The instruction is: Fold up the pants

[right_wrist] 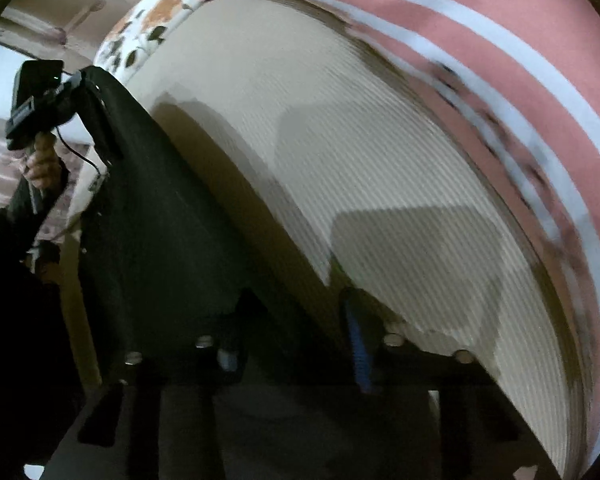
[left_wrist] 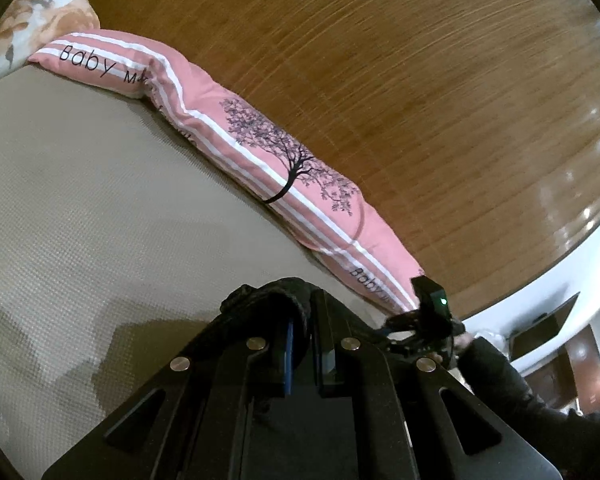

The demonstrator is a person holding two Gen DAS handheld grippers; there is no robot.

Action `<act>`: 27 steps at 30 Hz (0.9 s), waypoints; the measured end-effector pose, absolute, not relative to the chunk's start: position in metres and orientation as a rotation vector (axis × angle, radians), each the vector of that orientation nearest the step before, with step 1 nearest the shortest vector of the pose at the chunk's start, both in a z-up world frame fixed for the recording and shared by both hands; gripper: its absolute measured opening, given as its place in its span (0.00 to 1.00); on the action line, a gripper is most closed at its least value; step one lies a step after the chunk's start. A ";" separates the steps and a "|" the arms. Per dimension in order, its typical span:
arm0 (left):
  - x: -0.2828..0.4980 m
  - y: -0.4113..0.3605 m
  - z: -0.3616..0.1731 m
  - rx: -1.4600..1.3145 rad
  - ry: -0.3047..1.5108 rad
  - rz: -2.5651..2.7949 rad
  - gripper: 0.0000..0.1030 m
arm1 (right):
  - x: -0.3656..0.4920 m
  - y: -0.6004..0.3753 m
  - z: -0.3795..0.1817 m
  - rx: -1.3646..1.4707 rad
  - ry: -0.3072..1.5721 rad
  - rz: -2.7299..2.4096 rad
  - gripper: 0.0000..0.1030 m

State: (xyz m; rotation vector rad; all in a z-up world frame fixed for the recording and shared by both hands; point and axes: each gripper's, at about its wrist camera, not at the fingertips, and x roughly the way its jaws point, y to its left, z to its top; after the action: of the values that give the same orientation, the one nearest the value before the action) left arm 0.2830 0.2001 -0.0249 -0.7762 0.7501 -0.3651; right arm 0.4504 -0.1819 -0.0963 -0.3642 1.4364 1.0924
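Note:
The pants (right_wrist: 156,216) are black and hang stretched in the air between my two grippers above the beige bed (left_wrist: 80,200). In the left wrist view my left gripper (left_wrist: 306,320) is shut on a bunched black edge of the pants (left_wrist: 268,300). In the right wrist view my right gripper (right_wrist: 296,320) is shut on the other end of the pants, and the cloth runs up to the left gripper (right_wrist: 80,80) at the far left. The right gripper (left_wrist: 428,308) also shows at the right of the left wrist view.
A pink striped pillow (left_wrist: 260,148) with a tree print lies along the wooden headboard (left_wrist: 380,60). A floral pillow (left_wrist: 32,28) sits at the bed's corner. The bed (right_wrist: 360,160) and pink pillow (right_wrist: 500,40) fill the right wrist view. Dark furniture (left_wrist: 548,324) stands by the white wall.

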 end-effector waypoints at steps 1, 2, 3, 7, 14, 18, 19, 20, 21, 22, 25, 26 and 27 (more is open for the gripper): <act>0.284 0.200 -0.026 -0.771 0.758 -0.356 0.07 | 0.448 -0.186 -0.096 -0.372 1.438 1.068 0.29; 0.285 0.200 -0.027 -0.767 0.764 -0.351 0.07 | 0.446 -0.190 -0.094 -0.386 1.429 1.045 0.22; 0.286 0.199 -0.027 -0.759 0.767 -0.349 0.07 | 0.442 -0.191 -0.093 -0.412 1.411 1.006 0.17; 0.292 0.195 -0.027 -0.689 0.792 -0.305 0.07 | 0.417 -0.184 -0.077 -0.499 1.317 0.894 0.10; 0.271 0.180 -0.001 -0.521 0.779 -0.307 0.07 | 0.361 -0.190 -0.038 -0.485 1.157 0.706 0.07; 0.240 0.175 0.015 -0.460 0.763 -0.351 0.07 | 0.314 -0.197 -0.016 -0.459 1.097 0.588 0.07; 0.231 0.174 0.018 -0.446 0.762 -0.357 0.07 | 0.302 -0.200 -0.012 -0.457 1.079 0.564 0.07; 0.224 0.172 0.021 -0.439 0.762 -0.364 0.07 | 0.291 -0.205 -0.008 -0.444 1.066 0.542 0.07; 0.216 0.172 0.024 -0.431 0.763 -0.374 0.07 | 0.279 -0.207 -0.006 -0.438 1.059 0.525 0.06; 0.206 0.171 0.026 -0.415 0.760 -0.384 0.07 | 0.263 -0.209 -0.001 -0.444 1.038 0.501 0.06; 0.171 0.169 0.032 -0.369 0.759 -0.420 0.07 | 0.225 -0.221 0.009 -0.415 1.007 0.459 0.06; 0.162 0.169 0.033 -0.364 0.761 -0.431 0.08 | 0.210 -0.224 0.011 -0.389 0.998 0.452 0.06; 0.154 0.168 0.033 -0.356 0.768 -0.442 0.08 | 0.197 -0.226 0.012 -0.372 0.996 0.444 0.05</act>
State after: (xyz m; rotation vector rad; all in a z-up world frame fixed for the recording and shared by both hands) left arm 0.1539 0.1675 0.0327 -0.3563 0.7681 -0.4418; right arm 0.1968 -0.2265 0.0124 -0.3720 0.9959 0.4443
